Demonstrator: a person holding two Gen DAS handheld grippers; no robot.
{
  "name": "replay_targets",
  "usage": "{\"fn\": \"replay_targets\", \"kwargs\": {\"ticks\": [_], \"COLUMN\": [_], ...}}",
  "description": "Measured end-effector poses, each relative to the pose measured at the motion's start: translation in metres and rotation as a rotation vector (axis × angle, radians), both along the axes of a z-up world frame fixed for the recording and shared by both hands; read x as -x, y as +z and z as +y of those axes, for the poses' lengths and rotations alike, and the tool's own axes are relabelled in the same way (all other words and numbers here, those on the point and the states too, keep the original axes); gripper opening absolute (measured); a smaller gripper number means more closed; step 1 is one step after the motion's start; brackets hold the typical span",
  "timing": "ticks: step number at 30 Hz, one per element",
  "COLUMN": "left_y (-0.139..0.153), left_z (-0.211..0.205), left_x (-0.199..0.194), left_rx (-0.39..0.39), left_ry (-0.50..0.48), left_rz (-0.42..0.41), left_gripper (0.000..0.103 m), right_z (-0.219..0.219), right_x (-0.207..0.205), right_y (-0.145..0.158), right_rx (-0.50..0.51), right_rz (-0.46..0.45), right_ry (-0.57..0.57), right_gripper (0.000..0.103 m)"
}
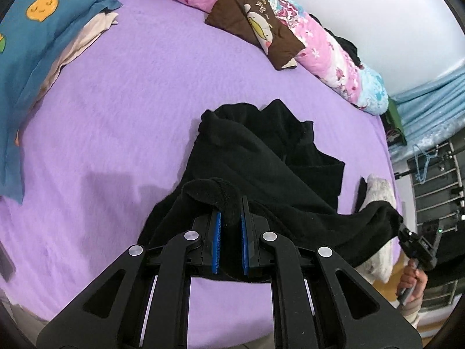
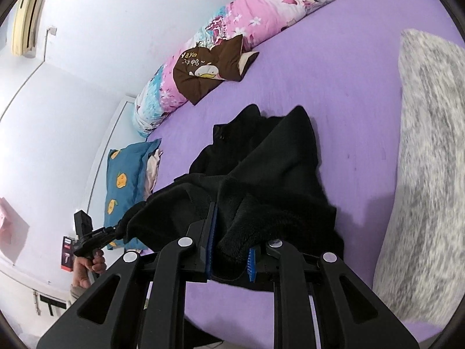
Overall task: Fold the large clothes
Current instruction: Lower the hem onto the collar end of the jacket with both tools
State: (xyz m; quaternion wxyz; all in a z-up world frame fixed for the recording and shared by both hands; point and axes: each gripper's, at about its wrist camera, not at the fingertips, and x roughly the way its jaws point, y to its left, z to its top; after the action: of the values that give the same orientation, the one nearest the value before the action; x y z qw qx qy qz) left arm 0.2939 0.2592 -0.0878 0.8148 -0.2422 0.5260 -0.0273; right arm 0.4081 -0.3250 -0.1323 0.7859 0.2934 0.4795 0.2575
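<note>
A large black fleece garment [image 1: 261,157] lies crumpled on the purple bed sheet [image 1: 116,101], its near edge lifted off the bed. My left gripper [image 1: 231,221] is shut on a thick fold of this garment. My right gripper [image 2: 232,250] is shut on another fold of the same black garment [image 2: 270,168]. The right gripper also shows in the left wrist view [image 1: 412,241] at the far right, with the cloth stretched to it. The left gripper shows in the right wrist view [image 2: 113,231] at the left.
A blue pillow with orange fruit faces [image 1: 35,29] lies at the left. A rolled pink floral quilt [image 1: 328,49] and a brown duck cushion [image 1: 255,23] lie along the far wall. A grey fluffy blanket [image 2: 424,160] lies on the right. A metal rack [image 1: 436,180] stands beyond the bed.
</note>
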Motion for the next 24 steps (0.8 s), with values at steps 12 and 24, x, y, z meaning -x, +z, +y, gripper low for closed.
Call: {"fn": "replay_targets", "kwargs": {"ticks": [12, 24], "left_y": [-0.007, -0.055], "left_z": [0.009, 0.028], "left_x": [-0.071, -0.15], "left_rx": [0.025, 0.086], "left_ry": [0.042, 0.135], "left_rz": [0.023, 0.079], "left_gripper": [0.01, 0.01], "right_z": [0.007, 0.026], "right_x": [-0.063, -0.15], "right_y": [-0.004, -0.046], "right_rx": [0.02, 0.097], "right_rz": [0.001, 0.058], "right_ry": [-0.075, -0.141], "right_gripper": [0.016, 0.016]}}
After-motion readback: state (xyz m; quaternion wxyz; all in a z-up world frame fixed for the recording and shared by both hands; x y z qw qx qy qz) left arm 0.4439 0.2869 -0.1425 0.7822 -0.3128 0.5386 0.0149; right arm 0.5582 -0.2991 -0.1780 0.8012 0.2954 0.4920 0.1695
